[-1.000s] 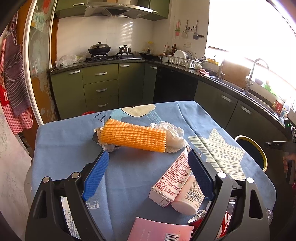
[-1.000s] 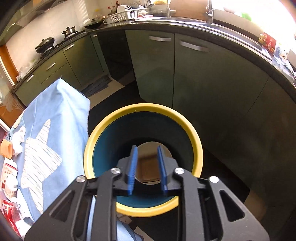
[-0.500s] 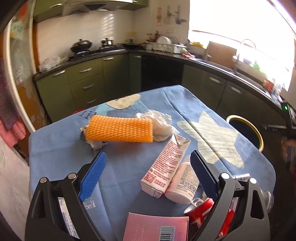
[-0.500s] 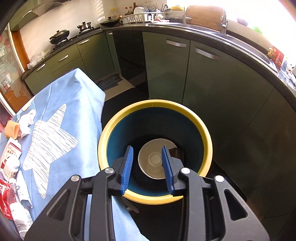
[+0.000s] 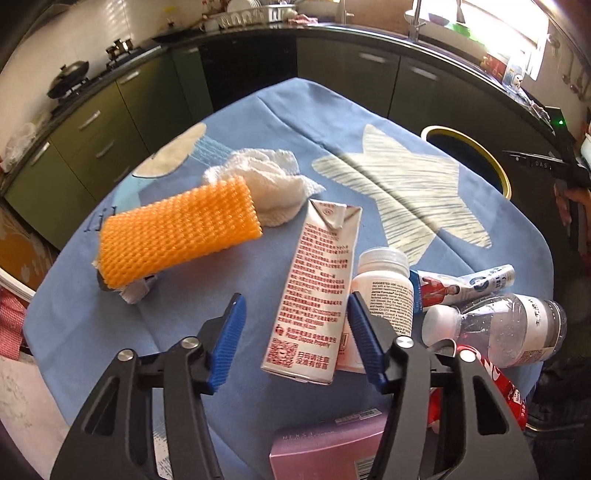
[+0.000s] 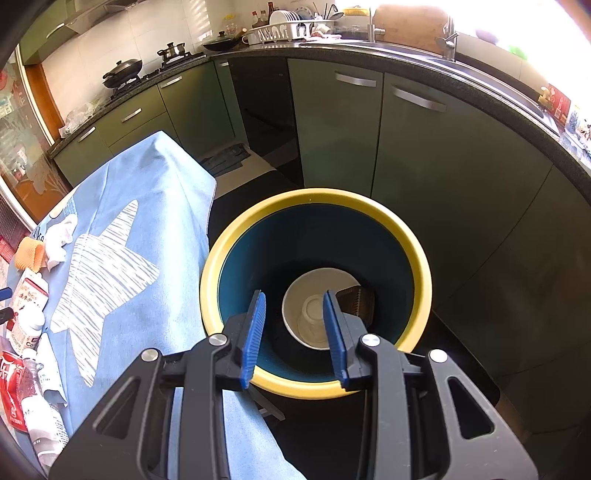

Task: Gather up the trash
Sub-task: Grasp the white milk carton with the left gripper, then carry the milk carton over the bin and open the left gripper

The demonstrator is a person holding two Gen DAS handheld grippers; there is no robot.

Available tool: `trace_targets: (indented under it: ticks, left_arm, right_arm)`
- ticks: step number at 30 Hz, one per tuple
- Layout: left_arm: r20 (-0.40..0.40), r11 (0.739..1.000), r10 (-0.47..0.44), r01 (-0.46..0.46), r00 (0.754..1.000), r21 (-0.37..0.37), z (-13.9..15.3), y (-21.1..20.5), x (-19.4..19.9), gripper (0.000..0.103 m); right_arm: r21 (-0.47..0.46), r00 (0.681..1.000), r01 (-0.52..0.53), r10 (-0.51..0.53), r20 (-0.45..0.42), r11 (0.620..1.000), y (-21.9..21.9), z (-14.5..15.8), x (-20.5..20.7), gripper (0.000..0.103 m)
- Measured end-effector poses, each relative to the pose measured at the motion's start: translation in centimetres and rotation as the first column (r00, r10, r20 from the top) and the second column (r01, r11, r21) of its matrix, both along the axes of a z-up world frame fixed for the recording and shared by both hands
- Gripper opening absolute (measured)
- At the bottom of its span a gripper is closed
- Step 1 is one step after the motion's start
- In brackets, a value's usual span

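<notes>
We grab trash on the table, and the bin waits

Our left gripper (image 5: 293,341) is closing around the milk carton (image 5: 314,288), not squeezing yet; only our right gripper (image 6: 293,334), open and empty, sees the paper cup (image 6: 314,308) inside the bin (image 6: 417,266)

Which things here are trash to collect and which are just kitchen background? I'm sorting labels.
Job: milk carton, orange foam net, crumpled tissue, white pill bottle, plastic bottle, yellow-rimmed bin.

Lying about: wok, dish rack, blue tablecloth.
</notes>
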State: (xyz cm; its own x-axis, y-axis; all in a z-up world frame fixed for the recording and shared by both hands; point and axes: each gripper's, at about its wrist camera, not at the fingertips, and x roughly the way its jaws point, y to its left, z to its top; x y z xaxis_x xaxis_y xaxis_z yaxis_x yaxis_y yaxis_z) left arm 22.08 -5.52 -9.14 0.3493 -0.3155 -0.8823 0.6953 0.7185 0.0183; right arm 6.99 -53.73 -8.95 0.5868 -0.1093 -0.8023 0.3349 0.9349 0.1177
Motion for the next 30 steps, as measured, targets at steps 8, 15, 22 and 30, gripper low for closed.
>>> trace_targets:
  ticks: [8, 15, 22, 30]
  left_arm:
    - [-0.051, 0.998, -0.044, 0.046, 0.998, 0.037, -1.5, -1.4, 0.6, 0.037]
    - [-0.074, 1.0, -0.028, 0.028, 0.997, 0.006, -1.6, -1.1, 1.3, 0.036]
    - [-0.01, 0.999, 0.036, -0.036, 0.999, -0.001, 0.3, 0.1, 1.1, 0.036]
    - [0.092, 0.999, 0.029, -0.03, 0.995, 0.012, 4.9, -1.2, -1.1, 0.036]
  right_arm:
    - [0.007, 1.0, -0.022, 0.022, -0.008, 1.0, 0.6, -0.5, 0.5, 0.031]
    - [0.017, 0.999, -0.037, 0.037, -0.012, 0.999, 0.9, -0.8, 0.5, 0.031]
    - [0.019, 0.999, -0.039, 0.039, 0.011, 0.999, 1.0, -0.2, -0.2, 0.031]
    - [0.022, 0.998, -0.04, 0.039, 0.05, 0.999, 0.7, 0.5, -1.8, 0.031]
